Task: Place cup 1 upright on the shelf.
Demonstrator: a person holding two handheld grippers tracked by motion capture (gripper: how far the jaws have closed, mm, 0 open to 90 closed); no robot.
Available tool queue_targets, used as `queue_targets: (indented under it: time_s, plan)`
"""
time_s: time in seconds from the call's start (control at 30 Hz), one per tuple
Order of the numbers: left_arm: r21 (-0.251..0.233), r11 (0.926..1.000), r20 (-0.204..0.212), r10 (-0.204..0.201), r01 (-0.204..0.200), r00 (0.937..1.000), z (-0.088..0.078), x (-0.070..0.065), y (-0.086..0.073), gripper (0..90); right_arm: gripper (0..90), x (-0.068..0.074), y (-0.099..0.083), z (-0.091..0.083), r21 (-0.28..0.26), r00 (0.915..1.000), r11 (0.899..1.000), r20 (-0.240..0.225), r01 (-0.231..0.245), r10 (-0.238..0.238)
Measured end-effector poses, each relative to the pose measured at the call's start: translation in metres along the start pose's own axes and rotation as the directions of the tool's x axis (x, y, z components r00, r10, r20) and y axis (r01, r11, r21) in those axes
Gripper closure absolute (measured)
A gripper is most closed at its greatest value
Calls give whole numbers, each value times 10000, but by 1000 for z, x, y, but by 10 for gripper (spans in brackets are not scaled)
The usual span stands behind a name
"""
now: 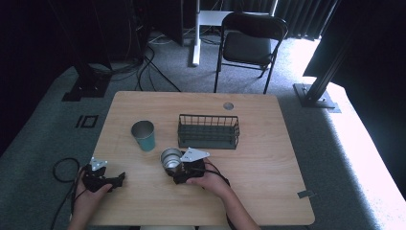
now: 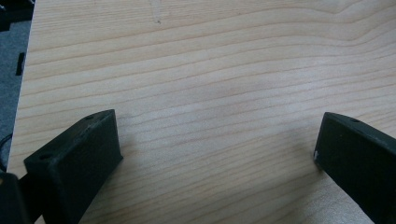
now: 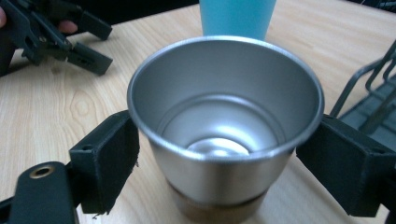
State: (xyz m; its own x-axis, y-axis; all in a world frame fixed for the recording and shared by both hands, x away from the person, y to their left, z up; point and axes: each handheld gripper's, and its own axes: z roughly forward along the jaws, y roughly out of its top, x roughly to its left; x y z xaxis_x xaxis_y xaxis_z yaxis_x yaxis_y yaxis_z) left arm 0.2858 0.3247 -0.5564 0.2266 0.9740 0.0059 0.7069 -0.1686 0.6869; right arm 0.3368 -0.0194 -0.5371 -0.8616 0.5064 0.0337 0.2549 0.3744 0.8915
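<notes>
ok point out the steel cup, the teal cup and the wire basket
steel cup [image 3: 224, 121], right gripper view, inner wall
teal cup [image 1: 145, 139], high view, outer side
wire basket [image 1: 208, 139], high view, front wall

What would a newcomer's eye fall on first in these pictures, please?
Probably the shiny steel cup near the table's front middle, clasped between the right gripper's black jaws. Just behind it stands a teal cup, with a dark wire basket to its right at the table's centre.

A shiny smooth metal cup stands on the matt wood-grain table.
</notes>
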Motion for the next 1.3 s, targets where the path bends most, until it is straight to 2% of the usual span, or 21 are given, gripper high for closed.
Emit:
queue_targets:
  time_s: [0.27, 0.43, 0.47, 0.5, 0.6, 0.87, 1.07, 1.17, 1.3]
  plan:
    - [0, 10000, 0, 1, -1, 10000, 0, 0, 0, 10, 154, 2, 5, 7, -360, 9999, 9993, 117, 40, -36]
    - [2, 10000, -1, 2, -2, 10000, 0, 0, 0, 10, 179, 3, 6, 7, -198, 9996, 9998, 263, 51, -46]
    - [-3, 10000, 0, 2, -2, 10000, 0, 0, 0, 10, 181, 2, 8, 7, -185, 9996, 9996, 168, -212, 215]
    - [1, 10000, 0, 1, -1, 10000, 0, 0, 0, 10, 181, 2, 8, 7, -185, 9996, 9996, 168, -212, 215]
    - [-2, 10000, 0, 0, 0, 10000, 0, 0, 0, 10, 180, 2, 15, 2, -148, 9993, 9994, 187, -313, 315]
    - [-7, 10000, 1, -5, 5, 10000, 0, 0, 0, 10, 181, 5, 31, -8, -252, 9998, 9995, 102, -170, 172]
    - [-24, 10000, 1, -22, 22, 10000, 0, 0, 0, 10, 180, 4, 47, -18, -451, 9996, 9988, 216, -192, 202]
    - [-14, 10000, 2, -4, 4, 10000, 0, 0, 0, 10, 181, 4, 48, -19, -510, 9994, 9984, 242, -235, 247]
    - [-18, 10000, 3, -10, 10, 10000, 0, 0, 0, 10, 180, 0, 61, -30, -684, 9984, 9972, 457, -310, 342]
